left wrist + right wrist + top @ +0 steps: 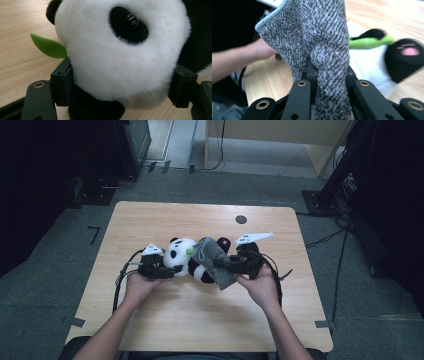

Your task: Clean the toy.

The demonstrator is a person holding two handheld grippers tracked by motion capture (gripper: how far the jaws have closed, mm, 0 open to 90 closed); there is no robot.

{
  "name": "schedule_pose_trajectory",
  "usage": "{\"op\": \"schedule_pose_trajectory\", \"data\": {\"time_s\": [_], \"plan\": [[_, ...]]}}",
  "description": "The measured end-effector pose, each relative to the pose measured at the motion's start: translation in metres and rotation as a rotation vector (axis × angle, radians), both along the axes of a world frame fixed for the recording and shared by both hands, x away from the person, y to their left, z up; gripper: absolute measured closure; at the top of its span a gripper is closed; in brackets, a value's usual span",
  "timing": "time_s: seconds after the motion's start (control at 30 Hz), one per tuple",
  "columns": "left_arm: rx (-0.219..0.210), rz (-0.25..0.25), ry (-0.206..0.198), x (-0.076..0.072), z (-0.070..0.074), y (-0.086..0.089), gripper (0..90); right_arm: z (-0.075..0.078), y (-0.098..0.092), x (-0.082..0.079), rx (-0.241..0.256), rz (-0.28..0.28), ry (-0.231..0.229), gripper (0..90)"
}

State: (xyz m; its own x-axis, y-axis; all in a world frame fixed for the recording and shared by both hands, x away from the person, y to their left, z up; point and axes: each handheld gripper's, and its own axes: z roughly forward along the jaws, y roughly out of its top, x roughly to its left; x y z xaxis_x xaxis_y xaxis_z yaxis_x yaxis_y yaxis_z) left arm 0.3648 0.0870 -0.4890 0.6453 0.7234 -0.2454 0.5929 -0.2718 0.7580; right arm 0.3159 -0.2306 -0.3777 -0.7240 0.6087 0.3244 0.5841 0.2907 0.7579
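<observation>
A black-and-white panda plush (181, 254) lies in the middle of the wooden table (200, 320). My left gripper (171, 270) is shut on the panda's white head (120, 50), one jaw pressing each side. A green felt leaf (50, 47) sticks out beside the head. A grey knitted cloth (216, 260) drapes over the panda's body. My right gripper (224, 265) is shut on this cloth (317, 32), which rises bunched between the jaws. Behind it show the panda's belly (367, 62) and a black paw with a pink pad (407, 55).
A dark round hole (241, 219) sits near the table's far edge. Black cables (120, 280) trail from both grippers across the table. Bare wood lies in front of the hands and at the far left. Grey floor surrounds the table.
</observation>
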Motion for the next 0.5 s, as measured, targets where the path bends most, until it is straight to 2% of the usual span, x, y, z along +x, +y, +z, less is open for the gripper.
{"op": "schedule_pose_trajectory", "data": {"time_s": [0.1,0.13,0.2,0.33,0.4,0.5], "plan": [[0.005,-0.003,-0.002,0.0,0.0,0.0,23.9,-0.013,0.012,0.001,-0.087,0.01,0.001,75.9],[0.009,-0.005,-0.006,0.0,0.0,-0.001,23.9,-0.018,0.013,0.003,-0.094,0.011,0.005,75.6],[0.013,-0.009,-0.009,-0.001,0.0,-0.001,23.9,-0.026,0.01,0.005,-0.069,-0.001,0.02,75.7],[0.014,-0.007,-0.008,-0.001,0.0,-0.001,23.9,-0.032,-0.004,0.01,-0.053,-0.035,0.033,76.2],[0.018,-0.009,-0.007,-0.002,0.0,-0.001,23.7,-0.035,-0.009,0.012,-0.063,-0.051,0.035,76.2],[0.023,-0.008,-0.008,-0.003,-0.001,-0.001,23.5,-0.043,-0.01,0.012,-0.094,-0.072,0.01,76.5]]}}
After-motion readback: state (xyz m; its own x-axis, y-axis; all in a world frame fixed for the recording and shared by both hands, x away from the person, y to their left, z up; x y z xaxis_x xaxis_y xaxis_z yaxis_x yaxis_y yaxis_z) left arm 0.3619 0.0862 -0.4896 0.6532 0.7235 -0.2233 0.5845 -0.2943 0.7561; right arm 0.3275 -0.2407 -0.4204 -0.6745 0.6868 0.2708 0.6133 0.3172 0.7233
